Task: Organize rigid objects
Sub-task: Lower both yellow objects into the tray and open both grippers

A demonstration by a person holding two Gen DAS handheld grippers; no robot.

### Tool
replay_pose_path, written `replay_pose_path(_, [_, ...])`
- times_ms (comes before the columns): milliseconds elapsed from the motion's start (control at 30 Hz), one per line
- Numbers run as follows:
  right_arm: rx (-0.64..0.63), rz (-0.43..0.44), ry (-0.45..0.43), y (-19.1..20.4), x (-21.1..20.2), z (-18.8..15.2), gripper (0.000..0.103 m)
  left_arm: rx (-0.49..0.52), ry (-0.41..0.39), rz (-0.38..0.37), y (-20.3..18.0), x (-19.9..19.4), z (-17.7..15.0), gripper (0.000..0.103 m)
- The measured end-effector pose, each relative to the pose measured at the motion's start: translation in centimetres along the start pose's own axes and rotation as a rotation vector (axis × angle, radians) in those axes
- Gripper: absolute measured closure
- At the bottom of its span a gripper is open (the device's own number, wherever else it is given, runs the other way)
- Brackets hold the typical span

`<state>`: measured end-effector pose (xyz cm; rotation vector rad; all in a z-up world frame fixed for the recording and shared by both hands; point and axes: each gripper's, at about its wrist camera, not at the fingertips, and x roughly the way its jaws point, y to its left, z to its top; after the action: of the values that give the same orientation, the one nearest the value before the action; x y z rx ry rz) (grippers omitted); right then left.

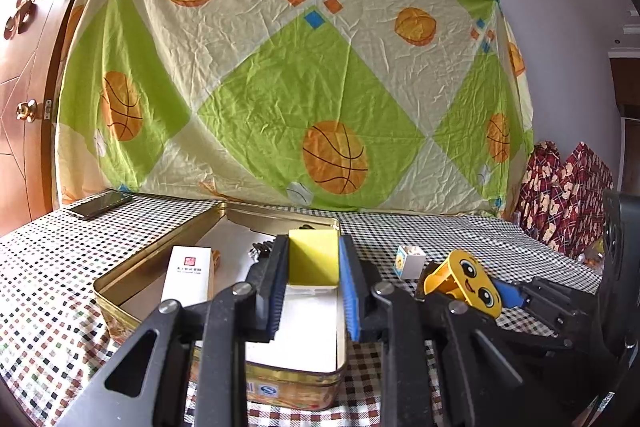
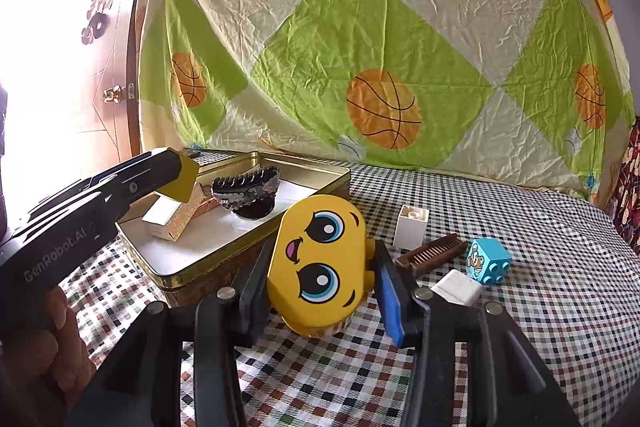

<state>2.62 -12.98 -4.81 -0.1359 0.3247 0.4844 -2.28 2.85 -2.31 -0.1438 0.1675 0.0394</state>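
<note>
My left gripper [image 1: 313,259] is shut on a yellow block [image 1: 314,255] and holds it over the gold tin [image 1: 120,289]; both also show in the right wrist view, the block [image 2: 185,175] above the tin [image 2: 320,169]. My right gripper [image 2: 320,267] is shut on a yellow smiley-face block [image 2: 318,263], held just right of the tin above the checked tablecloth; it also shows in the left wrist view [image 1: 466,281]. Inside the tin lie a white box [image 1: 188,275] and a black hair clip [image 2: 246,193].
On the cloth right of the tin lie a white brick [image 2: 410,227], a brown comb [image 2: 434,253], a blue cube [image 2: 488,261] and a white piece [image 2: 456,287]. A phone [image 1: 100,205] lies at the far left. A patterned sheet hangs behind; a wooden door stands left.
</note>
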Motion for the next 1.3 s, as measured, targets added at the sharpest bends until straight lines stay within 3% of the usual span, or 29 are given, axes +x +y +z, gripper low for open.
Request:
replay_pose_path(333, [-0.013, 0.088, 0.026, 1.3, 0.8, 2.2, 0.055, -0.021, 0.045, 0.032, 2.6, 0.6, 0.8, 0.08])
replay_pose_path(567, [-0.025, 0.218, 0.081, 3.1, 3.4, 5.5, 0.055, -0.022, 0.125, 0.063, 4.6, 2.3, 1.7, 0.08])
replay_pose_path(833, [-0.066, 0.263, 0.179, 5.4, 7.9, 6.8, 0.055, -0.048, 0.237, 0.075, 7.0, 4.5, 1.8, 0.08])
replay_pose_path(1000, [-0.104, 0.264, 0.251, 6.9, 11.1, 6.8, 0.055, -0.035, 0.29, 0.11, 7.5, 5.9, 1.9, 0.081])
replay_pose_path(1100, [-0.116, 0.251, 0.27, 7.4, 13.1, 7.0, 0.055, -0.051, 0.34, 0.094, 8.2, 7.2, 1.9, 0.08])
replay_pose_path(1200, [-0.096, 0.248, 0.298, 7.2, 14.7, 7.0, 0.054, -0.035, 0.35, 0.13, 8.5, 7.7, 1.9, 0.067])
replay_pose_path(1267, [-0.082, 0.236, 0.279, 6.6, 14.6, 7.0, 0.047, -0.051, 0.346, 0.155, 9.1, 7.6, 1.9, 0.052])
replay_pose_path(1300, [-0.07, 0.244, 0.275, 6.2, 14.4, 7.0, 0.041, -0.07, 0.338, 0.158, 9.6, 7.4, 1.9, 0.039])
